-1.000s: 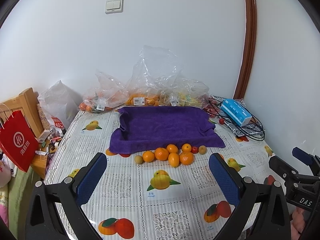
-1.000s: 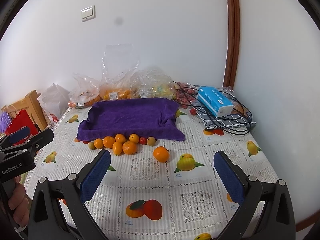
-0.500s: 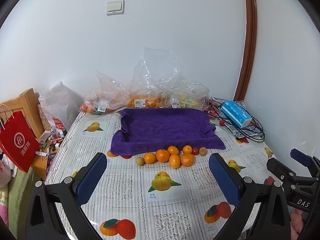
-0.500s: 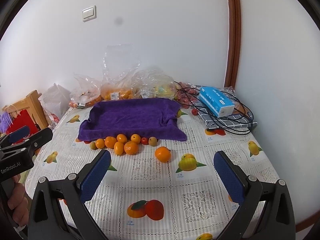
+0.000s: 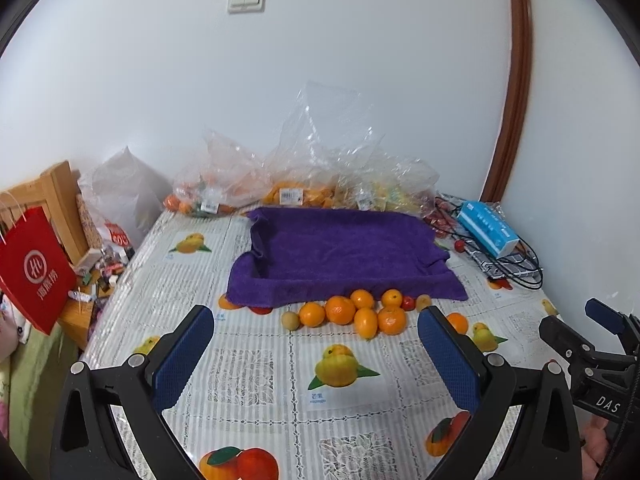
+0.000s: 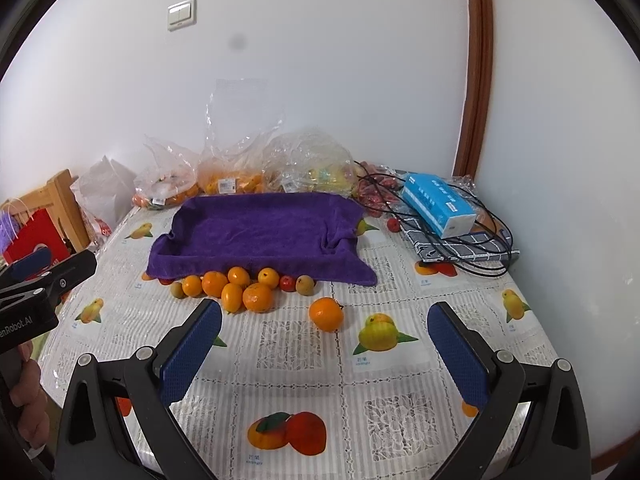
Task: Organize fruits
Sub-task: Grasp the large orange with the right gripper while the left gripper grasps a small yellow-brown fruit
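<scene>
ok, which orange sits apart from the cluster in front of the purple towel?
The lone orange, right of the cluster and nearer the right hand-held gripper. The others touch in a bunch along the purple towel edge.

We note a towel (image 6: 260, 236) draped over a tray-like form at mid surface (image 6: 304, 368). Fruit cluster (image 6: 236, 286) lies along the towel's near edge; a lone fruit (image 6: 326, 314) sits apart, nearer us and to the right. Behind the towel, plastic bags (image 6: 240, 172) stand against the wall. Right of the towel: a box (image 6: 438, 210) on a folded cloth (image 6: 468, 246), cables (image 6: 492, 264) looped about them. One small fruit (image 6: 393, 225), possibly a tomato, lies between towel and box.
</scene>
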Demonstrator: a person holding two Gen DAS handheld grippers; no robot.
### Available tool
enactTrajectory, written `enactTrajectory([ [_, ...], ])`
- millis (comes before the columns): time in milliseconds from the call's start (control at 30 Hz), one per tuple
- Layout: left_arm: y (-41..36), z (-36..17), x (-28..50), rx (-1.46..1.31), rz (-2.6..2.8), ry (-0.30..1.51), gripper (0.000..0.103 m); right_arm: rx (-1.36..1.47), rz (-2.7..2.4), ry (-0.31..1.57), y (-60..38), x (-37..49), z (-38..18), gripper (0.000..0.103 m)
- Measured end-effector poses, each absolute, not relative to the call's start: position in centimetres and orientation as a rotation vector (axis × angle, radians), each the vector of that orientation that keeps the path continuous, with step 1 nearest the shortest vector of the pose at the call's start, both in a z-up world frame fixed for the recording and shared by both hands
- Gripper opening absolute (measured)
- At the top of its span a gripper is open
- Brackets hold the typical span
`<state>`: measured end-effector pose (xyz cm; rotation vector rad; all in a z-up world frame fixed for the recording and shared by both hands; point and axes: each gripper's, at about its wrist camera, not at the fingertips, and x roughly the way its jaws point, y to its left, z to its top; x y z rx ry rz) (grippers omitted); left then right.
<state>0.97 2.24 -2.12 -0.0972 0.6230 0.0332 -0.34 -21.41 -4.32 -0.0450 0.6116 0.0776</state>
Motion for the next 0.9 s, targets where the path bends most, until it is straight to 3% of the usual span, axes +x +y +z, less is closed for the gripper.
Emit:
enactTrajectory([
  [333,3.1,-5.8,4.2,-0.087,0.047,0.687,0.102,-0.018,0.093,0.659,-21.4,3.5,-7.7,0.101],
  [533,3.3,-8.2,6.6,-0.043,0.077,0.751,0.102,-0.031,0.07,0.689,-22.0,5.8,-10.2,0.094],
  [833,4.6,-11.8,9.3,-0.059,0.076,0.819,0.099,0.023,0.092,0.799,-23.6,9.7,-15.2,0.074],
  [900,4.8,-12.6,9.6,-0.069,0.064,0.828,0.099,0.029,0.094,0.813,-23.9,10.3,-16.0,0.074],
])
